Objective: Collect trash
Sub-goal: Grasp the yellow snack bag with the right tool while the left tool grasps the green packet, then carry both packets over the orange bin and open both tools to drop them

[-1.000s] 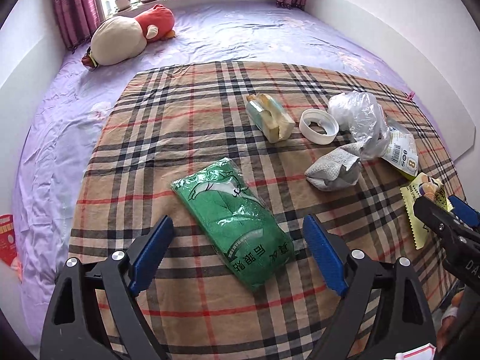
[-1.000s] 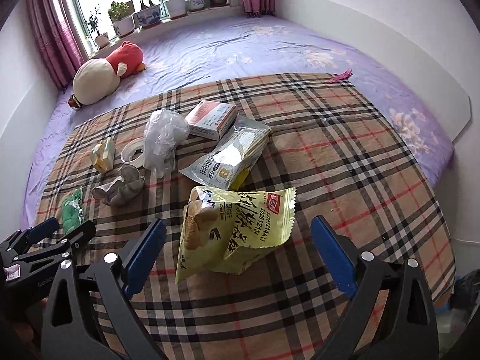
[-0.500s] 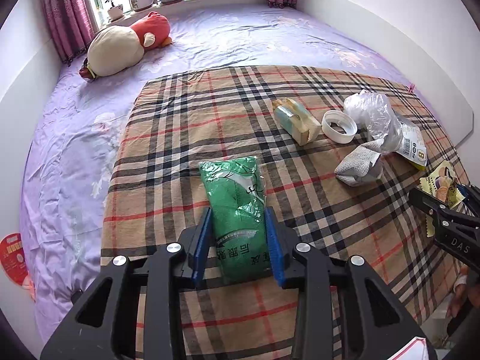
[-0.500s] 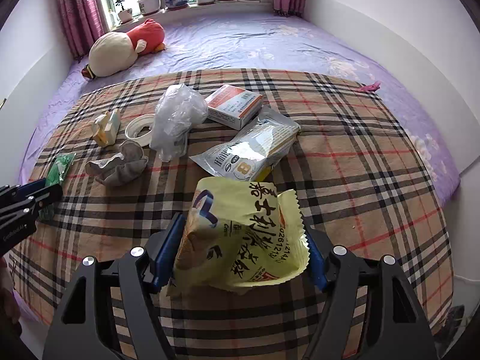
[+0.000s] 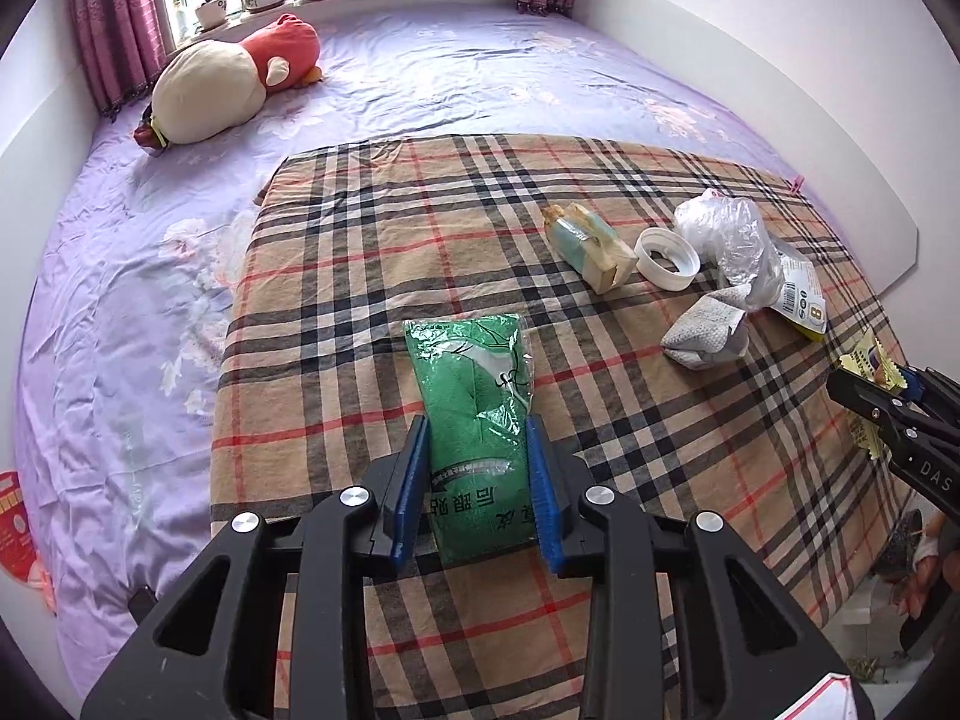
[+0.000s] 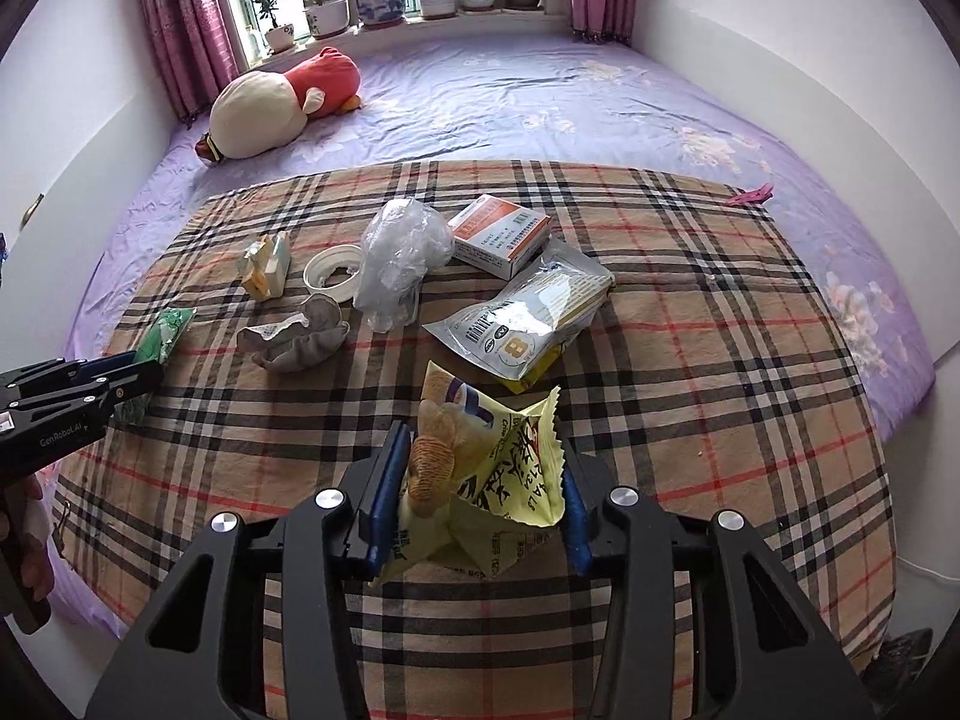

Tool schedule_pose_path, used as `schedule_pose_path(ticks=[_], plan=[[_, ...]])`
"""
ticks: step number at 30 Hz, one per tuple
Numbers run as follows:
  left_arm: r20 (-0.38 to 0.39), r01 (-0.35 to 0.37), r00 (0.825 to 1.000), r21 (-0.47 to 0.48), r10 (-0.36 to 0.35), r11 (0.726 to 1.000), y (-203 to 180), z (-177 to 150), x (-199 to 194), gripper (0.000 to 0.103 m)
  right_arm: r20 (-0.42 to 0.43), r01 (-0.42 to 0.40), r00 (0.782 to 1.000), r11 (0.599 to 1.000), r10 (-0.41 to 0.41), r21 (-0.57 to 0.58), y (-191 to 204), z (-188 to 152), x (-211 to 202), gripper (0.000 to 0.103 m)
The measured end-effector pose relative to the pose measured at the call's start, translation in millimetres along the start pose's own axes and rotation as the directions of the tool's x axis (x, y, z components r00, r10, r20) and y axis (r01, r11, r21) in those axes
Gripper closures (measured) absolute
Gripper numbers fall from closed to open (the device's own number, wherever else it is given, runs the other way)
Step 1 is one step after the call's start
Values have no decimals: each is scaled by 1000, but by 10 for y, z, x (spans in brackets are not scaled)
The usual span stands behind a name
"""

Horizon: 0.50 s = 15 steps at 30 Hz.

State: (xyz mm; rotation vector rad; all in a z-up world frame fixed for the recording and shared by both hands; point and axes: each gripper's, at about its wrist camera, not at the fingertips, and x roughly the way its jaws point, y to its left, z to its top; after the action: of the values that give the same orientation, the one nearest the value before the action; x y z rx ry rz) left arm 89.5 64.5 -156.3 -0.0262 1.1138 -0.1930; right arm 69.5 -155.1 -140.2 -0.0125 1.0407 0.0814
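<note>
My left gripper (image 5: 478, 480) is shut on a green plastic packet (image 5: 474, 396) that lies on the plaid blanket (image 5: 360, 276). My right gripper (image 6: 477, 492) is shut on a crumpled yellow snack bag (image 6: 486, 456). More trash lies on the blanket: a grey crumpled wrapper (image 6: 297, 341), a white ring lid (image 6: 333, 272), a clear plastic bag (image 6: 399, 264), a small yellow carton (image 6: 264, 264), a red-and-white box (image 6: 501, 234) and a silver pouch (image 6: 528, 318). The left gripper also shows at the left of the right wrist view (image 6: 129, 375).
The blanket covers a purple bed (image 6: 540, 102). A red and cream plush toy (image 6: 282, 102) lies near the window sill with potted plants (image 6: 384, 0). A pink clip (image 6: 750, 197) lies at the blanket's far right corner. White walls flank the bed.
Both grippers went from open to shut, the left on the green packet and the right on the yellow snack bag, which has crumpled between the pads.
</note>
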Motion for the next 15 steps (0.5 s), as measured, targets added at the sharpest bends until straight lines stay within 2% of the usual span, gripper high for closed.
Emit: schedule_pose_path(ticks=[8,15], plan=[[24,46,999,78,-48,996,-125,-62,-213,71,32,0,999,999,-1,41,8,-104,-225,57],[61,86,994,133,-94,987,-391,-136,-512,71,56,-18,998,998,14,68,-81,-246,-483,57]])
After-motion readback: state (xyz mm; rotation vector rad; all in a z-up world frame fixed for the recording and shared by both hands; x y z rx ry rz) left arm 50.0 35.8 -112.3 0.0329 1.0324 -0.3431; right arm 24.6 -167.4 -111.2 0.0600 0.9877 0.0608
